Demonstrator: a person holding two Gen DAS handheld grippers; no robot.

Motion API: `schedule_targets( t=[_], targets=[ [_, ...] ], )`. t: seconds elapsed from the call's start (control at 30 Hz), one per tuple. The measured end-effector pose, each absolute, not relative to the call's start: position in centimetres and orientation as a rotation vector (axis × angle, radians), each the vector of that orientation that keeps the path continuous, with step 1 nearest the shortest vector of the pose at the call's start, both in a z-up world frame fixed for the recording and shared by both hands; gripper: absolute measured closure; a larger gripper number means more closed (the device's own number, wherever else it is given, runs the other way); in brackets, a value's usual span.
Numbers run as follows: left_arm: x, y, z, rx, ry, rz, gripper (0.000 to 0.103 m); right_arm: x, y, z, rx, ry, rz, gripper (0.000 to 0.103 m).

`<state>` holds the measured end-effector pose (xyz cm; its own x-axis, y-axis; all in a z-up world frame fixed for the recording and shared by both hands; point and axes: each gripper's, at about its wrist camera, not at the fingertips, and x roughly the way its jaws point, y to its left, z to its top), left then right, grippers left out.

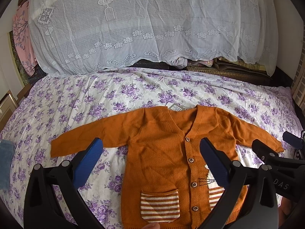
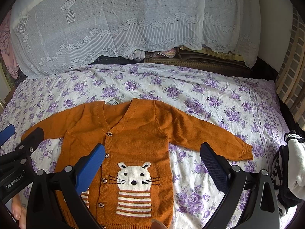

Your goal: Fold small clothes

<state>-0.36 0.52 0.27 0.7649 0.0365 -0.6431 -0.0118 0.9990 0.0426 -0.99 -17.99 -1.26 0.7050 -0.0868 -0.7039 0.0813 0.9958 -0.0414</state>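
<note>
Our left gripper (image 1: 150, 160) hangs with its jaws spread wide and empty above the left half of the orange cardigan (image 1: 164, 152), and our right gripper (image 2: 152, 164) is just as wide open and empty over the right half, above the white knitted cat (image 2: 134, 175). The cardigan lies flat, buttoned, sleeves out to both sides, on the purple-flowered bedsheet (image 1: 76, 103), with a lace-covered pile (image 1: 133, 22) behind it

a bed under a purple-flowered sheet (image 1: 133, 87), white lace cloth (image 1: 144, 24) draped behind, daylight coming through it.
</note>
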Motion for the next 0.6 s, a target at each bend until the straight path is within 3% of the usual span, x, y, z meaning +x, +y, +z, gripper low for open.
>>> schedule_targets(
  t=[0.6],
  targets=[
    [-0.31,0.49,0.27,0.037,0.702,0.027,0.004,-1.05,-17.94,-1.40,-0.005,0.783,-0.092,0.003]
  ],
)
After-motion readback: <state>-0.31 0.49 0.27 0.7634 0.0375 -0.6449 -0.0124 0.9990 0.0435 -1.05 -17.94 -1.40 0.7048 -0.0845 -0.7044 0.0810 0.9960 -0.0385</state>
